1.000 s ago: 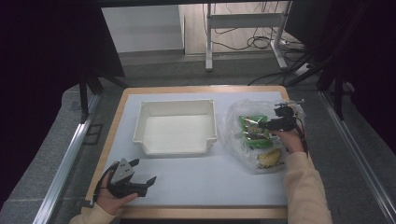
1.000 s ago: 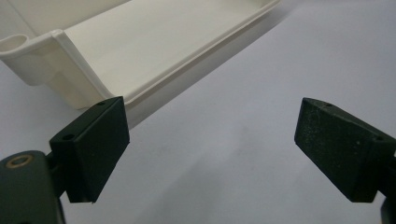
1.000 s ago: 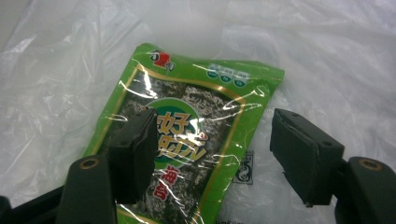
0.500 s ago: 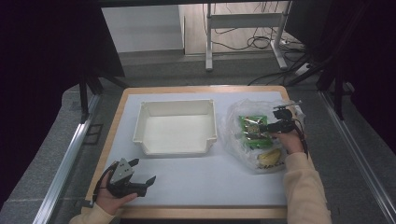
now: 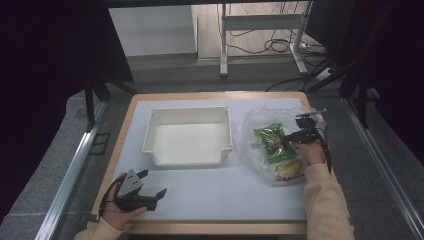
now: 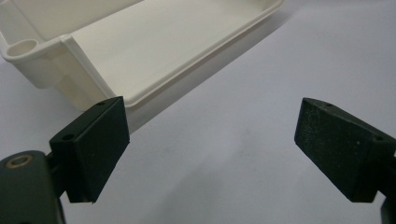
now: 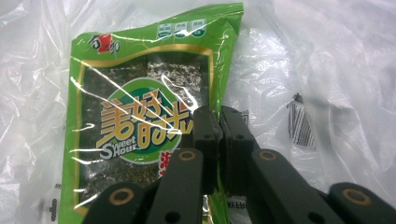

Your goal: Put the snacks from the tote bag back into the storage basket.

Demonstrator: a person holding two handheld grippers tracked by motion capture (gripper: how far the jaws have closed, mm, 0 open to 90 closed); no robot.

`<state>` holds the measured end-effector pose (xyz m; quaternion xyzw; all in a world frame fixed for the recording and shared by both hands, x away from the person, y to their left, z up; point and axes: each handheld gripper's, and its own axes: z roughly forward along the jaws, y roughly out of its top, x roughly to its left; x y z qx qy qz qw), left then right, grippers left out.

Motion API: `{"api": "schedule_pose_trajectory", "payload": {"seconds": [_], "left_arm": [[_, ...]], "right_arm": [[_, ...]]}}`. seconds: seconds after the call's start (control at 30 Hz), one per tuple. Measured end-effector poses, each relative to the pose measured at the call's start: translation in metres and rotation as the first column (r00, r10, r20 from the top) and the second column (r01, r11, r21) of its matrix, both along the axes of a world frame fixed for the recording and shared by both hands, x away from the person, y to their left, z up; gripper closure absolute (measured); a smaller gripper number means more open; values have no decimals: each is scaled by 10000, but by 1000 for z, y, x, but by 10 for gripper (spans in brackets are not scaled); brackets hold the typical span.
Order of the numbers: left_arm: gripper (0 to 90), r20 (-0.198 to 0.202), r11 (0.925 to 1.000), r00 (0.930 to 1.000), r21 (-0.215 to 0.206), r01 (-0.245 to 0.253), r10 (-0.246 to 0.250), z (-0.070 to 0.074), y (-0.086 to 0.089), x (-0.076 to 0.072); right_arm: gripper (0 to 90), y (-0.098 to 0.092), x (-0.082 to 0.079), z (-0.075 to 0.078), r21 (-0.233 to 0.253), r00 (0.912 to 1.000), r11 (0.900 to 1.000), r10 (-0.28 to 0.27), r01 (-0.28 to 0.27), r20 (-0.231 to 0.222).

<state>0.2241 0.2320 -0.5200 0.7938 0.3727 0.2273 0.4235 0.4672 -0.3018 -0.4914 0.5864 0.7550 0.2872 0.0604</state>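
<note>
A green seaweed snack packet [image 5: 269, 142] [image 7: 140, 116] lies inside a crumpled clear plastic bag [image 5: 260, 120] [image 7: 327, 56] at the table's right. My right gripper [image 5: 292, 136] [image 7: 219, 114] rests on the bag with its jaws pressed together over the packet's right edge, apparently pinching it. A yellow packet [image 5: 289, 170] lies in the same bag, nearer the person. My left gripper [image 5: 154, 182] [image 6: 212, 149] sits at the front left, open wide, with bare table between its jaws. It points toward a white plastic bin [image 5: 190, 111] [image 6: 65, 39] that stands unfilled.
The white table mat [image 5: 215, 192] has a wooden border [image 5: 210, 227]. A barcode label [image 7: 299, 123] shows through the bag beside the right jaws. Metal rails run along both sides of the table.
My right gripper has shifted slightly toward the person over the bag. The left gripper has stayed put.
</note>
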Motion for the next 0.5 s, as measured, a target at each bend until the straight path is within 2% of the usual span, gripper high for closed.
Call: {"api": "schedule_pose_trajectory", "payload": {"seconds": [0.5], "left_arm": [[103, 54, 10000, 10000, 3, 2, -2, 1, 1, 0]], "right_arm": [[900, -2, -5, 6, 89, 9996, 10000, 4, -6, 275]]}}
